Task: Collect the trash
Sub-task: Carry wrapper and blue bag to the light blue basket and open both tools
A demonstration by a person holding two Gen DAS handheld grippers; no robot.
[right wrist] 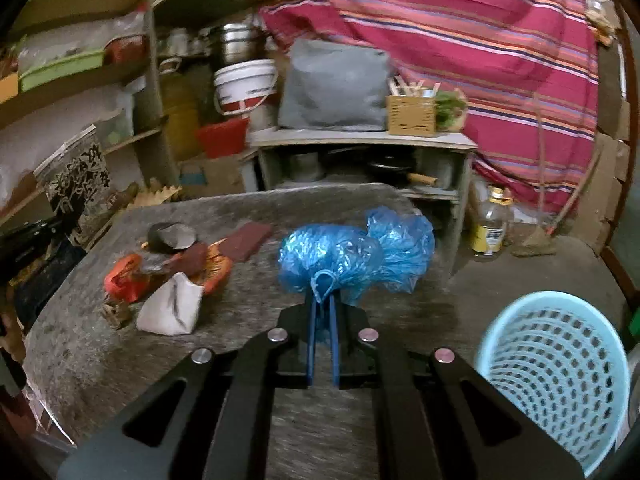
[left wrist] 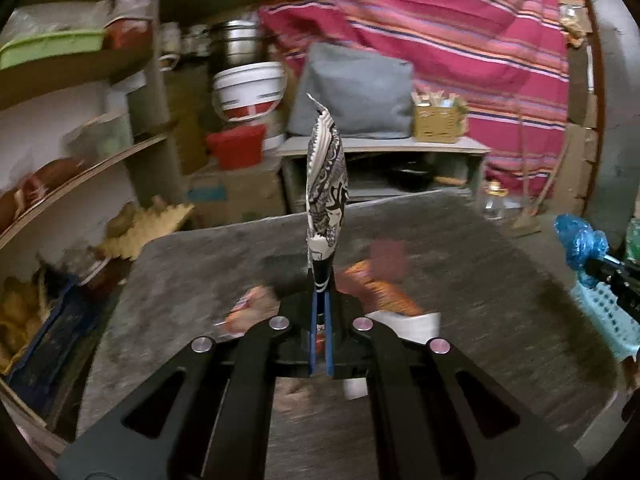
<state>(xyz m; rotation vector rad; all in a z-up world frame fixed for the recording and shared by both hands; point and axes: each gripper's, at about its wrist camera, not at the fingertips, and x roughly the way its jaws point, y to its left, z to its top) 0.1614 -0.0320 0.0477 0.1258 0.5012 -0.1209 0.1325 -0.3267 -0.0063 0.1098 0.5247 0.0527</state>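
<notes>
table (right wrist: 100,360) near side: bare, passable | far left: wrapper pile (right wrist: 176,276) blocks | right edge: perforated basket (right wrist: 560,376) stands beside

Left gripper (left wrist: 320,304) pinches patterned wrapper (left wrist: 326,184) above blurry table (left wrist: 480,280).

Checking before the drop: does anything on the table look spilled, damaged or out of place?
Nothing spilled. Loose trash pile lies on the table, as expected. The left gripper holds a printed wrapper; the right gripper holds a blue bag.
</notes>
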